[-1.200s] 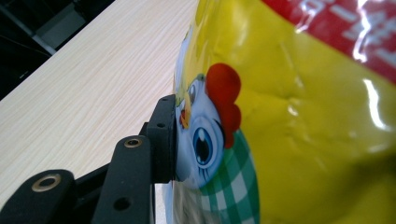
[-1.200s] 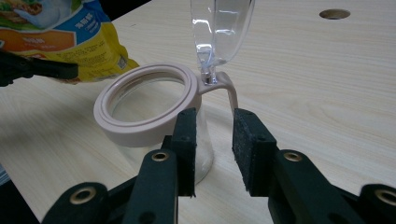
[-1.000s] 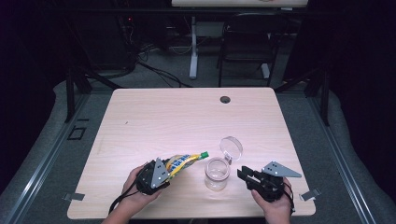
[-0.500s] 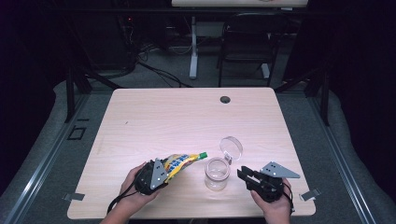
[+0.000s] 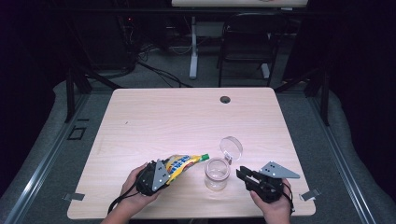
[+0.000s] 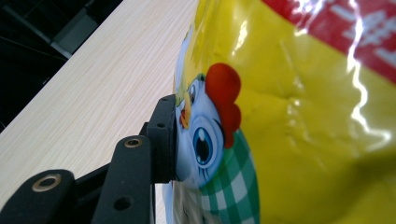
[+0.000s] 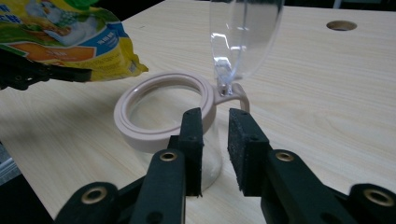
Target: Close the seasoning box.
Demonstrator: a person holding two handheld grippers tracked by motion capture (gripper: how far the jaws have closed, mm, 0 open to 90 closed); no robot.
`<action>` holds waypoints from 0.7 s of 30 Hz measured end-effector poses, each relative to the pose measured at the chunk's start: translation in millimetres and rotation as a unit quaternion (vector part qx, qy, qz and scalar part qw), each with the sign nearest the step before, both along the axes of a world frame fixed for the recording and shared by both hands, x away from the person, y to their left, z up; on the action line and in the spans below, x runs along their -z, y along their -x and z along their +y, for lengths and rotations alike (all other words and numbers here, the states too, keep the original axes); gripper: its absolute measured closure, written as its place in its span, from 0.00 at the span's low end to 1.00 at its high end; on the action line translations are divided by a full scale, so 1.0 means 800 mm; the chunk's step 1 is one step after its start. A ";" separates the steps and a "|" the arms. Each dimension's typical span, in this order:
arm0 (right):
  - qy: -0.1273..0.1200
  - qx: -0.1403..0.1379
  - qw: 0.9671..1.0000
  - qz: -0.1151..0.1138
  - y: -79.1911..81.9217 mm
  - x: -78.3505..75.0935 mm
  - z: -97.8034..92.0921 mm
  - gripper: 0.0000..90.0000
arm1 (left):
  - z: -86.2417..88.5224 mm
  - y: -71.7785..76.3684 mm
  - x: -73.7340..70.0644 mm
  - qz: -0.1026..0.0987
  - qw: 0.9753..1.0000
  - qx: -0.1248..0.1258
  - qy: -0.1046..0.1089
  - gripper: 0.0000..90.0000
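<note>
My left gripper [image 5: 169, 171] is shut on a yellow snack bag [image 5: 184, 163] with a green tip, held low over the table's front left. In the left gripper view one black finger [image 6: 161, 135] presses the bag [image 6: 303, 116] by its printed chicken; the other is hidden behind it. A clear jar [image 5: 217, 173] with a pale pink rim [image 7: 159, 107] stands just right of the bag's tip, its clear hinged lid [image 5: 231, 147] standing open. My right gripper [image 5: 240, 173] sits right of the jar, its jaws a narrow gap apart [image 7: 215, 135] with nothing between them.
The wooden table [image 5: 187, 116] has a round cable hole [image 5: 225, 99] near its far edge. A dark chair [image 5: 247, 42] and a white desk leg [image 5: 193, 46] stand beyond it. The front edge runs just under both hands.
The bag's tip has edged slightly right toward the jar. The right gripper and the jar have not visibly moved.
</note>
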State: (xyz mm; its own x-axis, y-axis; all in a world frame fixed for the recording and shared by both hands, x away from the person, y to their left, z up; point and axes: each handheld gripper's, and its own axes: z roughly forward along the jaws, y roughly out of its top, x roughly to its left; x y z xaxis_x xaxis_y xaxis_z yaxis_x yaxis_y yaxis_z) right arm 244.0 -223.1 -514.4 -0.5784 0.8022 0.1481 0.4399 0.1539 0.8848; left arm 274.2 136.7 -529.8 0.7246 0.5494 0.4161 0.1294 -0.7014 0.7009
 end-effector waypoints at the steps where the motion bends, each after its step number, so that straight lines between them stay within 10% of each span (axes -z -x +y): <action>1: 0.000 0.000 1.000 0.000 0.000 0.000 0.000 0.85 | 0.000 0.000 0.000 0.000 1.000 0.000 0.000 0.64; 21: 0.045 -0.038 0.998 -0.024 0.001 -0.049 0.037 0.84 | -0.005 0.001 0.000 -0.010 1.000 0.002 -0.022 0.64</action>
State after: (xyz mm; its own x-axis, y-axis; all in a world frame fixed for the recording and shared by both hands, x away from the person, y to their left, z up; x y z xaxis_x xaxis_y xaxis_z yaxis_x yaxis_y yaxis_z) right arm 242.9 -193.6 -475.0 -0.6429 0.7644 0.0475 0.3805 0.2650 0.8860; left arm 273.8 132.3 -530.1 0.7178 0.5278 0.4540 0.1129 -0.7317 0.6722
